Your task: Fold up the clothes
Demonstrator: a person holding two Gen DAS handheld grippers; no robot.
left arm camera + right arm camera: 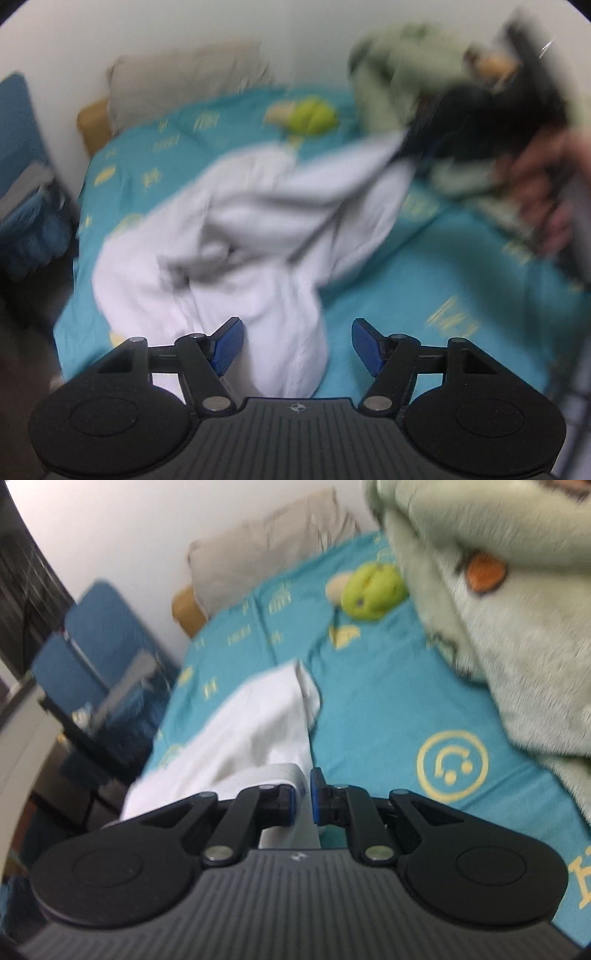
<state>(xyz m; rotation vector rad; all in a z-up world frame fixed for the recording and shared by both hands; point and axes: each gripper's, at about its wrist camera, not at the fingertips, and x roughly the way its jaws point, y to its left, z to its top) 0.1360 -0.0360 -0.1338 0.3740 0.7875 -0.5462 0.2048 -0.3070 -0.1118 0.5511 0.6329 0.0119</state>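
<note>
Closest to the left wrist camera, the left gripper (pixel 297 345) stood with its blue pads (pixel 228 345) wide apart, pressing on nothing, though a fold of the white garment (pixel 236 236) ran down between them toward the gripper body. Beneath everything lay the bed, its teal sheet (pixel 424 266) printed with yellow motifs, among them a smiley face (pixel 452 762) seen just ahead of the right gripper. Over the right side of the bed hung a pale green fleece blanket (pixel 517 646) with an orange patch, bulking large at the upper right of the right wrist view. On the sheet, the white garment sprawled crumpled across the middle of the bed, one part stretched taut toward the upper right in the left wrist view, where the right gripper (pixel 417 125) showed as a dark blur with a person's hand (pixel 543 192) behind it. From its own camera, the right gripper (pixel 303 797) had its jaws nearly closed, pinching a band of the white garment (pixel 258 720) between the pads. At the head of the bed, a beige pillow (pixel 266 554) leaned against the white wall. Left of the bed stood a blue chair (pixel 96 635) with blue cloth piled on it. Near the pillow, a small yellow-green plush toy (pixel 371 590) lay on the sheet, just beside the blanket's edge. Both views were blurred.
</note>
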